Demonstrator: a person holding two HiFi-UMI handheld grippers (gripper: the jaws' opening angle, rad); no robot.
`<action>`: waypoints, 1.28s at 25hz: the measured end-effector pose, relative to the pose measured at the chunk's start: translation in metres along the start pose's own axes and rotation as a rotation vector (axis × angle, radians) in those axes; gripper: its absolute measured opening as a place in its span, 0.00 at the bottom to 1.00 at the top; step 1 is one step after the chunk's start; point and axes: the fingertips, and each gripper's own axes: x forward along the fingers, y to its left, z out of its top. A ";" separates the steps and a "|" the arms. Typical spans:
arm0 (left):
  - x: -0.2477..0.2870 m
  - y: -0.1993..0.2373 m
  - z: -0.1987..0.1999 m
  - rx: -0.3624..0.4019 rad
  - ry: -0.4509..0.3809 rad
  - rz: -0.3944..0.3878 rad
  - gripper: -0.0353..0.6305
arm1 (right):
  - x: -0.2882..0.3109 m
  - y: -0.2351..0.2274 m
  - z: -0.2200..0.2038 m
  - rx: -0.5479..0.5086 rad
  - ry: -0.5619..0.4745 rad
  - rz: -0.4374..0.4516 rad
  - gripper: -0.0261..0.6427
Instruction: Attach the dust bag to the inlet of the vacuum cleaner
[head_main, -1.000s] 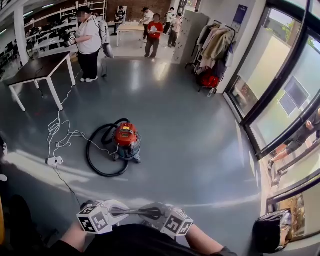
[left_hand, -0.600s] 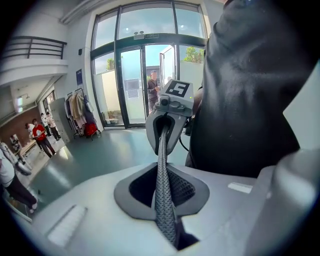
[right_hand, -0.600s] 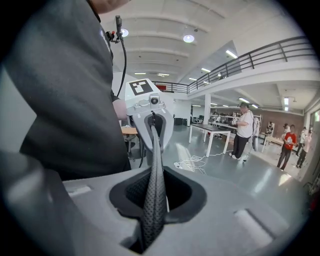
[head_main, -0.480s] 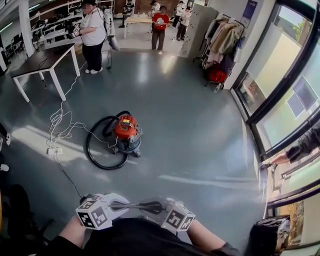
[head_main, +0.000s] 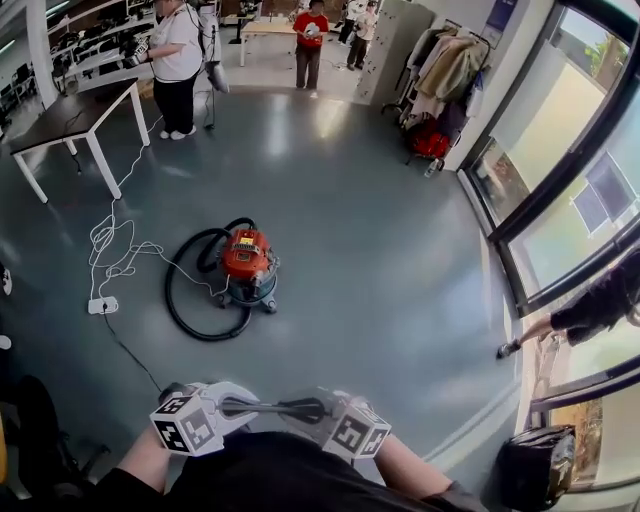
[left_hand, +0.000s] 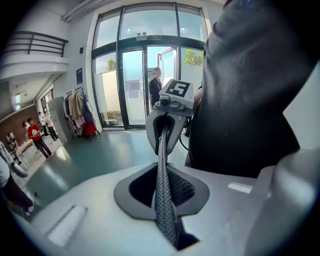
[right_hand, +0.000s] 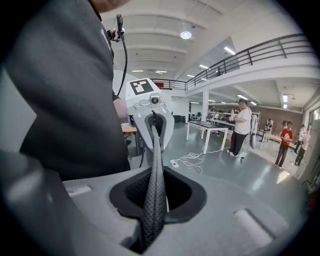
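Observation:
The vacuum cleaner (head_main: 248, 262), red on top with a blue-grey body, stands on the grey floor ahead, its black hose (head_main: 188, 300) looped to its left. No dust bag shows in any view. My left gripper (head_main: 262, 408) and right gripper (head_main: 292, 407) are held close to my body at the bottom of the head view. They point at each other, tips meeting. In the left gripper view the left gripper (left_hand: 162, 167) shows shut dark textured jaws running up to the right gripper's body (left_hand: 170, 112). The right gripper (right_hand: 156, 165) mirrors this. Nothing shows between either pair.
A white cable and power strip (head_main: 103, 305) lie left of the vacuum. A dark table (head_main: 70, 115) stands at the back left, with a person (head_main: 178, 60) beside it and others farther back. A coat rack (head_main: 440, 75) and glass doors (head_main: 560, 180) line the right. A black bag (head_main: 535, 465) sits at lower right.
The whole view has shifted forward across the floor and the far end of the room sits higher in frame. Both grippers keep the same tip-to-tip pose, jaws unchanged. A person outside the glass has moved.

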 end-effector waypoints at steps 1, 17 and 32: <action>-0.002 0.008 -0.003 0.005 -0.004 -0.007 0.12 | 0.005 -0.007 0.000 0.006 0.006 -0.009 0.08; -0.063 0.146 -0.061 0.084 -0.060 -0.121 0.12 | 0.100 -0.125 0.044 0.077 0.089 -0.148 0.08; -0.013 0.219 -0.040 -0.036 -0.031 -0.010 0.12 | 0.076 -0.208 0.012 0.015 0.061 0.022 0.08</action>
